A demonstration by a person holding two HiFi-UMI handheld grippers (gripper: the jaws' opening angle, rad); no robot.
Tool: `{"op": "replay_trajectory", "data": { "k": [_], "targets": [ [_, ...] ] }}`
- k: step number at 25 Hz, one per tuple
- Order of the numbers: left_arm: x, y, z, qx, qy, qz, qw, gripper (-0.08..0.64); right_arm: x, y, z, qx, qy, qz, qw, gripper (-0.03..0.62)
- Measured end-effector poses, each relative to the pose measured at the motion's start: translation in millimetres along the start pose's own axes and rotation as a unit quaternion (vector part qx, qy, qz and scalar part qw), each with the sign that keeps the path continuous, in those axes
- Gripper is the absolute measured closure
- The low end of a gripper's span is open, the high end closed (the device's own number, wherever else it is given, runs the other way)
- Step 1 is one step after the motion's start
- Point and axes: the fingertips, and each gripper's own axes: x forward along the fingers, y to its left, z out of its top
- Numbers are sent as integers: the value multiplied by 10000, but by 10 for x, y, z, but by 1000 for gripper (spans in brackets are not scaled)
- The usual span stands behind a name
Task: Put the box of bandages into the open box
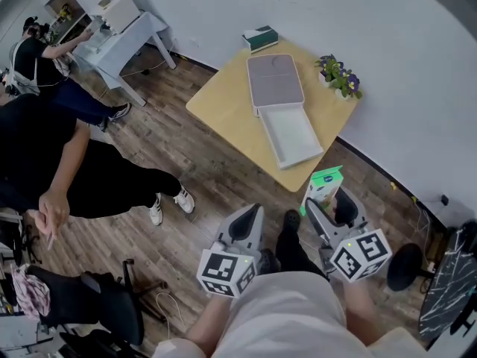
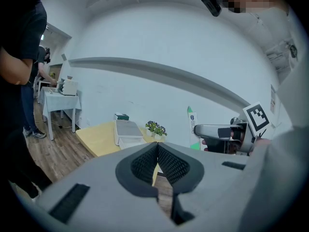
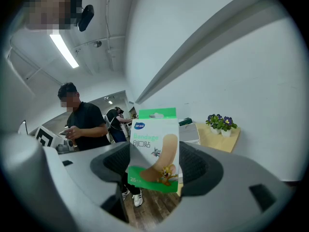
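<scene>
Open box (image 1: 292,134) lies on the yellow desk (image 1: 223,107). Its grey lid (image 1: 274,80) is folded flat on the far side and the white tray is toward the person. Head view: the tray shows only its white floor.

Box of bandages (image 3: 153,149) is not in the open box. It is off the desk, on the near side of the open box, standing upright in the right tool (image 1: 329,201). The pads are set wide and clamp its two sides.

Left tool (image 2: 156,159): jaws together, only floor and desk edge seen through the slit. It hangs on the near side of the open box, to the left of the right tool.

Other items, relative to the open box: potted plant (image 1: 339,75) with purple flowers to its right, near the wall; small green-topped carton (image 1: 260,38) beyond the lid at the far desk edge.

View differences:
- Only the head view looks down into the tray. Both tool views see the open box low and edge-on.
- Only the right gripper view shows the printed face of the bandage box: the word "Bandage", a plaster picture, a cartoon figure and green bands at top and bottom.
- The left gripper view shows the right tool side-on, with the bandage box rising above it.
- A person in black (image 1: 45,170) is far left of the open box. The right gripper view shows this person looking down at their hands.
</scene>
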Motion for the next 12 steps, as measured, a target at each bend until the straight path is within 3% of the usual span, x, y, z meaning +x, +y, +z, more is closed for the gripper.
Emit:
{"op": "replay_trajectory", "data": {
  "k": [12],
  "targets": [
    [553, 93, 299, -15, -87, 311, 9995, 557, 475, -514, 295, 20, 147, 144, 9998, 272]
  ]
}}
